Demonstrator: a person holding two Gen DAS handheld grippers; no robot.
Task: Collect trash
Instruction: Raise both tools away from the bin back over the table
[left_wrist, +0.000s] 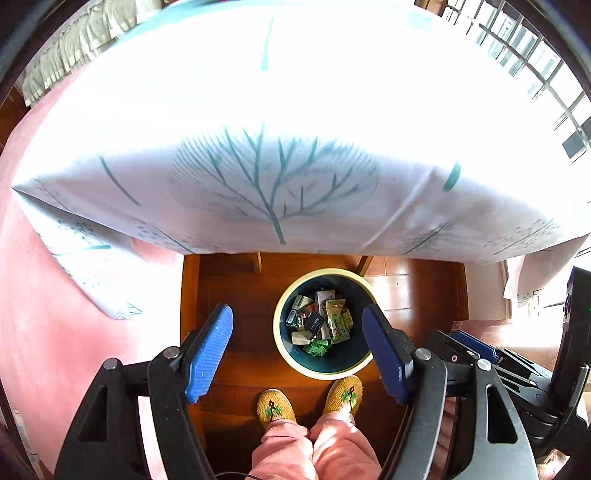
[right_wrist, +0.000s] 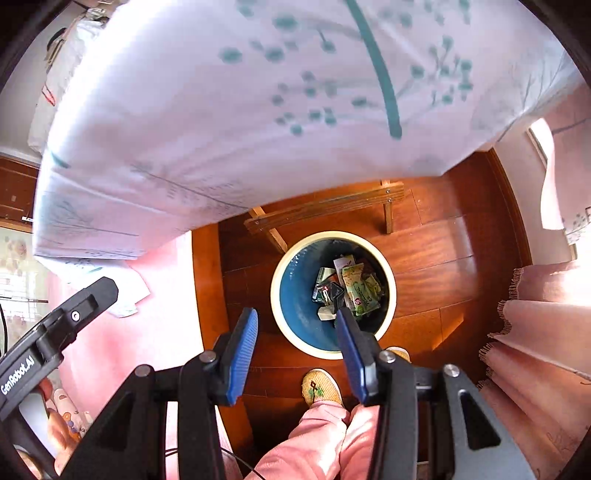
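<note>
Reddish wooden floorboards (right_wrist: 436, 254) run beneath a table draped in a white cloth with teal leaf prints (left_wrist: 273, 177), whose hem hangs over the upper part of both wrist views. On the floor, just past the cloth's edge, stands a round bin (left_wrist: 284, 354) with a cream rim and dark blue inside; wrappers and small packets (left_wrist: 325, 317) lie heaped at its bottom, several green, one black. Both grippers point steeply down above it. The left gripper (left_wrist: 297, 330) has its blue pads set wide apart with nothing between them. The right gripper (right_wrist: 295, 332) stands at a moderate gap, also empty. Near the bin are the person's knitted yellow slippers (left_wrist: 275, 406) and pink trouser legs (left_wrist: 317, 450). A wooden frame (right_wrist: 325, 210) stands behind the bin.
</note>
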